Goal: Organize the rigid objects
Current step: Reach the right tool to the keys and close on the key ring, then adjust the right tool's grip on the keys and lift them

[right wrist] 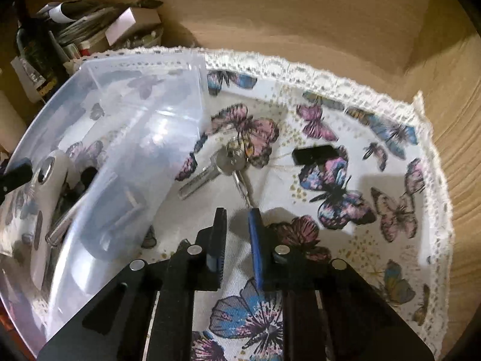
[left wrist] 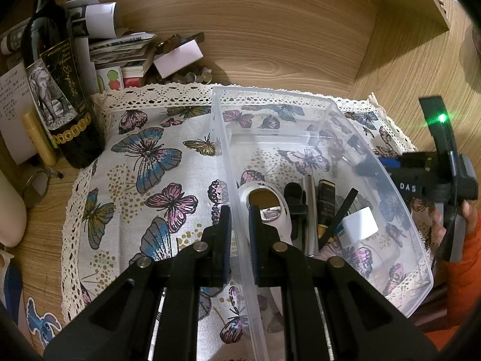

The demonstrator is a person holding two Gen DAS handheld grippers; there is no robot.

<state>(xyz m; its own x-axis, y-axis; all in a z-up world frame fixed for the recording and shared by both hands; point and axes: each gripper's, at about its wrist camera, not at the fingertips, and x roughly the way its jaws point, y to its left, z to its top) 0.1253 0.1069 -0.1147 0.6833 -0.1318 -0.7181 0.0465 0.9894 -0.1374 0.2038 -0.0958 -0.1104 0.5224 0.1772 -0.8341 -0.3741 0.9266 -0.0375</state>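
My left gripper [left wrist: 239,210] is shut on the left wall of a clear plastic bin [left wrist: 270,94] that stands on a butterfly cloth [left wrist: 156,156]. Inside the bin lie a white opener [left wrist: 264,207], a pen [left wrist: 311,204], a black lighter [left wrist: 326,204] and a small white-capped item [left wrist: 359,225]. In the right wrist view a bunch of keys [right wrist: 231,162] lies on the cloth just right of the bin [right wrist: 135,114]. My right gripper [right wrist: 237,210] hovers at the near end of the keys, its jaws narrowly open with only cloth between them. A small black block [right wrist: 315,153] lies further right.
A dark wine bottle [left wrist: 60,90] and a pile of papers with a white box [left wrist: 177,57] crowd the back left corner. Wooden walls [left wrist: 285,36] close off the back and right. An orange sleeve [left wrist: 463,270] shows at the right edge.
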